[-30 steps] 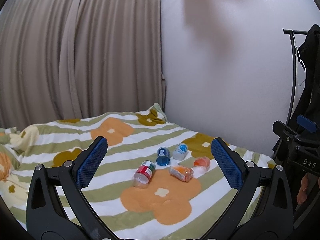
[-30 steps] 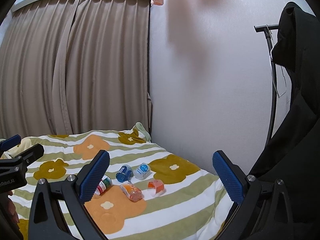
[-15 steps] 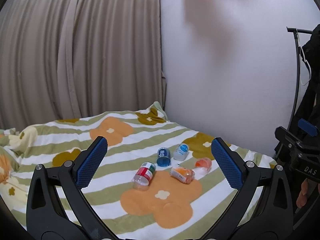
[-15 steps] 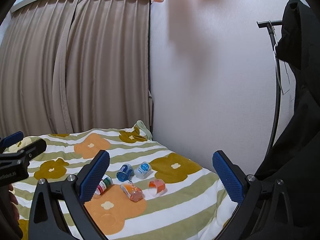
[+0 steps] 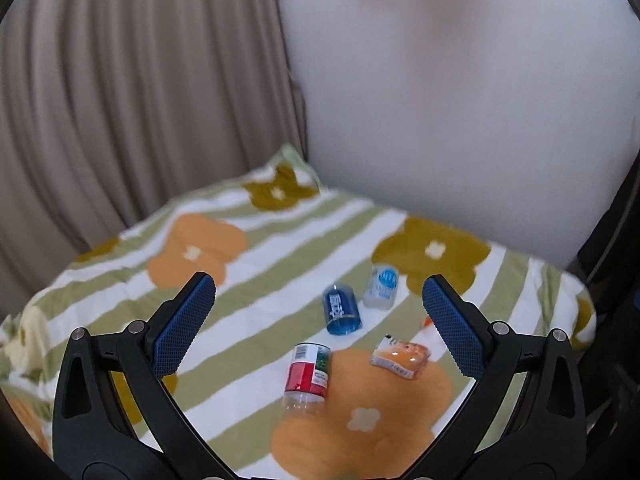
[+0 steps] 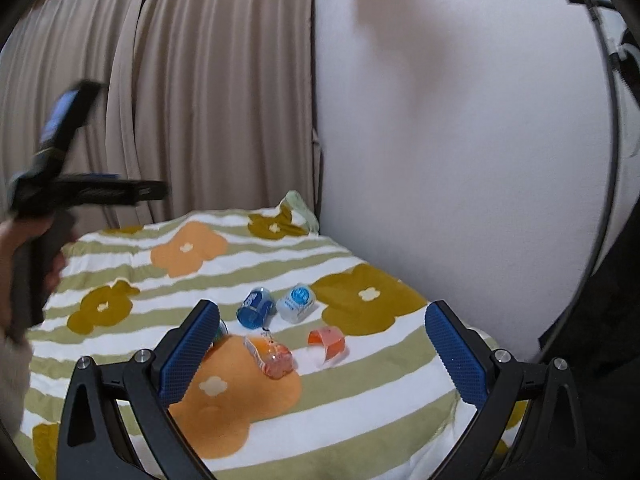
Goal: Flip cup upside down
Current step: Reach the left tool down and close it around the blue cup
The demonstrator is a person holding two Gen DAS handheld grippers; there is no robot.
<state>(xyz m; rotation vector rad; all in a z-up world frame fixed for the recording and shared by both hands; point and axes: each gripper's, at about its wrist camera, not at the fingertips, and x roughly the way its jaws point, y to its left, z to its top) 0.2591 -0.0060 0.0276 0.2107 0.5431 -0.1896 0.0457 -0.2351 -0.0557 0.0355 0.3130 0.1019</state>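
- Five small cups lie on their sides on the flowered bed (image 5: 248, 280), clustered on and just beyond its big orange flower (image 5: 360, 432); none is set mouth-down yet.
- Red-labelled clear cup (image 5: 307, 376) lies on that flower's near-left edge, its mouth toward the camera, and looks the closest candidate for the left gripper (image 5: 318, 326).
- Blue cup (image 5: 340, 310) and pale cup with a blue lid-print (image 5: 381, 287) lie side by side past the flower, nearer the wall (image 5: 440, 100).
- Orange printed cup (image 5: 401, 358) rests on the flower's far-right edge; an orange-banded clear cup (image 6: 328, 342) lies just right of it.
- By the look of them these are thin plastic: light, a bit slick, easily crushed. I judge a gentle pinch across the labelled mid-body safest, and the soft bedding may let a flipped cup tip.
- Left gripper hangs over the cluster, fingers spread wide, holding nothing.
- Right gripper (image 6: 322, 348) is likewise splayed and empty, farther back from the flower.
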